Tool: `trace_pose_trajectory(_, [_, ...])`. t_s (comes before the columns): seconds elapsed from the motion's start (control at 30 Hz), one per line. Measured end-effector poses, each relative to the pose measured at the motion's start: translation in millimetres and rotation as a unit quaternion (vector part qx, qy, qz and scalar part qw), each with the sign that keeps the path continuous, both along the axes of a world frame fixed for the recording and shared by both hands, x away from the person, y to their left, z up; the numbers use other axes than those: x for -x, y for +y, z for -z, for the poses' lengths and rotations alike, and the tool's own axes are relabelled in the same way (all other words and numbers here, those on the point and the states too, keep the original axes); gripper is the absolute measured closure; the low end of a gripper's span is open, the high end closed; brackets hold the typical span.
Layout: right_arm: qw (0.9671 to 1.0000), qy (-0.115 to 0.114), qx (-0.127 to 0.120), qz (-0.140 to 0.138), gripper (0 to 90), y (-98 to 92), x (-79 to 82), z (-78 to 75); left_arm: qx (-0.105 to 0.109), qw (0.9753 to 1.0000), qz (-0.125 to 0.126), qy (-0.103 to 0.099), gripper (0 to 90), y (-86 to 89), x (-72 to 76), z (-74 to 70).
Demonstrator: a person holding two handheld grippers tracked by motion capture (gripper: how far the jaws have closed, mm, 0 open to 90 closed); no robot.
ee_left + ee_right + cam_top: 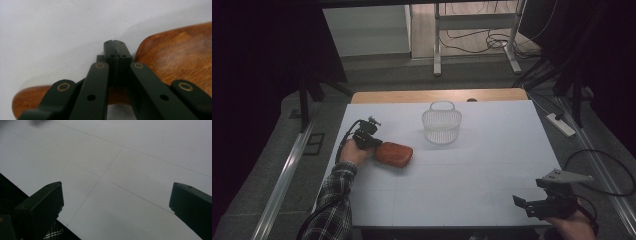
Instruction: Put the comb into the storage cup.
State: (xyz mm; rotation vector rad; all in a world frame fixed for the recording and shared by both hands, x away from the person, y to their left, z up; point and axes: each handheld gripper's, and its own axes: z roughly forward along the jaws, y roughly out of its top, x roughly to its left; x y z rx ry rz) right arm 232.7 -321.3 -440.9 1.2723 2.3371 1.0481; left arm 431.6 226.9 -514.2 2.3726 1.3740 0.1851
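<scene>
Right tongs (116, 202) gape wide above the white table (140, 157).

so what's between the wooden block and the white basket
Nothing: in the high view, only bare white table lies between the wooden block and the white basket.

Two black handheld grippers, plaid sleeve on the left arm

Left gripper (371, 140) is all matte black, with flat linkage bars, brass-ringed pivot pins and small dark screw holes along the bars, seen up close in the left gripper view, plus a black cable looping off the back. Right gripper (523, 204) is the same black build with chunky squared-off jaws, a grey three-cornered plate (565, 176) on top and a thin black cable trailing away. The sleeve (334, 199) is dark-and-white plaid flannel.
</scene>
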Motion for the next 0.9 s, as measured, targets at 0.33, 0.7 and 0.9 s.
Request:
trace_pose_trajectory(0.33, [1.0000,-0.001,0.001,-0.001,0.0,1.0,-0.1,-0.1,-0.007,1.0000,-0.005,0.000,89.5,7.5,14.7,-0.1])
trace_pose_trajectory(0.7, [1.0000,-0.003,0.002,-0.004,0.0,1.3,-0.3,-0.3,-0.004,0.9999,-0.011,-0.003,89.4,13.7,37.0,0.0])
trace_pose_trajectory(0.9, [1.0000,-0.003,0.002,-0.005,0.0,1.9,-0.6,-0.1,-0.008,0.9999,-0.013,-0.006,89.4,13.4,50.5,0.1])
